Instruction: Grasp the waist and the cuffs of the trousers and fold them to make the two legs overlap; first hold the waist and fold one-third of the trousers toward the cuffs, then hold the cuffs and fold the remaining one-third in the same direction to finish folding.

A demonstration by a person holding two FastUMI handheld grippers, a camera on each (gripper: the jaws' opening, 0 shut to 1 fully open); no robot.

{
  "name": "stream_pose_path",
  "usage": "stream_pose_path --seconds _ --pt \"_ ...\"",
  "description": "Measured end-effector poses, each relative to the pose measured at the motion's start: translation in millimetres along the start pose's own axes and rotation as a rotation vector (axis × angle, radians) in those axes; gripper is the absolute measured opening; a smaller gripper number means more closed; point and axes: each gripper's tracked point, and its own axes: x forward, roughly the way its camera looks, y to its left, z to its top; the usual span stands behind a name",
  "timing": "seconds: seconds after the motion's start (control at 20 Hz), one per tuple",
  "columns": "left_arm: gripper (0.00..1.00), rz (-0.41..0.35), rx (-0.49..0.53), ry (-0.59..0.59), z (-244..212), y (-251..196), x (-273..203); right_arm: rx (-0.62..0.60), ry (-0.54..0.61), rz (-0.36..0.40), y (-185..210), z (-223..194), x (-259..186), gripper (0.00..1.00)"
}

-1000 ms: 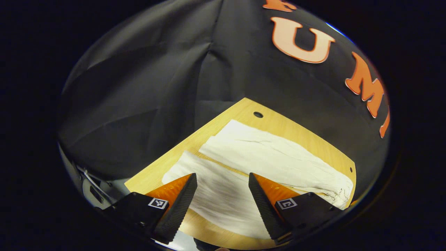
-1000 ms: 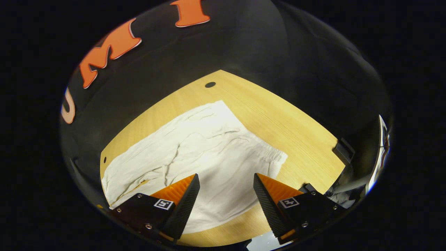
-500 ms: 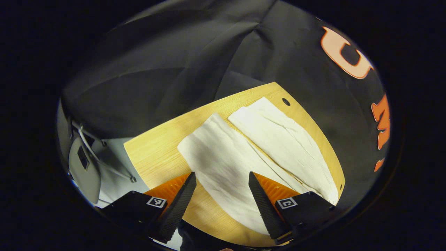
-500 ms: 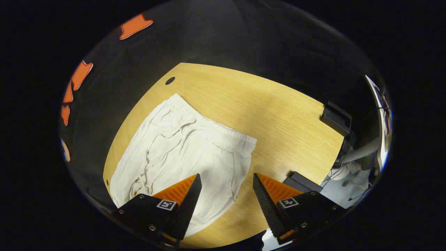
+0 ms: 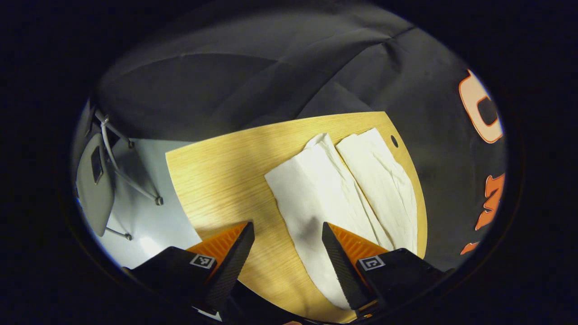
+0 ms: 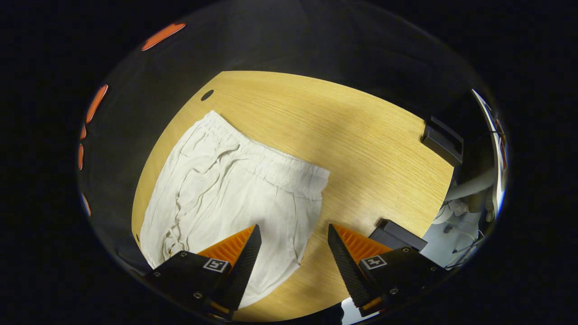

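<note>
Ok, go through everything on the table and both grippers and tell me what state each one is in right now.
trousers: spread flat, unfolded, legs side by side
waist: lying flat, not gripped
cuffs: lying flat, not gripped
left gripper: open, holding nothing
right gripper: open, holding nothing
table: bare beyond the trousers
</note>
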Motion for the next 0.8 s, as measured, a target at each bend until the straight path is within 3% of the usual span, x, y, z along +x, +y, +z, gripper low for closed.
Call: stream_pose_path --seconds 0.4,0.55,0.7,0.75,0.8 --pt "0.91 -0.131 0.002 -0.02 16 -33 26 0.029 0.004 -0.006 2 3 8 0.88" --pt "0.7 -0.143 -0.028 -0.032 20 -34 35 0.033 -0.002 -0.027 -8 6 6 0.86" --pt "0.38 -0.111 -0.039 -0.026 20 -28 45 0.037 -0.012 -0.028 -10 11 8 0.82" --pt "0.17 -0.1 -0.047 -0.026 20 -27 45 0.051 -0.012 -0.013 -4 13 11 0.8" --pt "0.11 -0.102 -0.044 -0.027 20 -29 46 0.058 -0.013 -0.002 1 13 13 0.75"
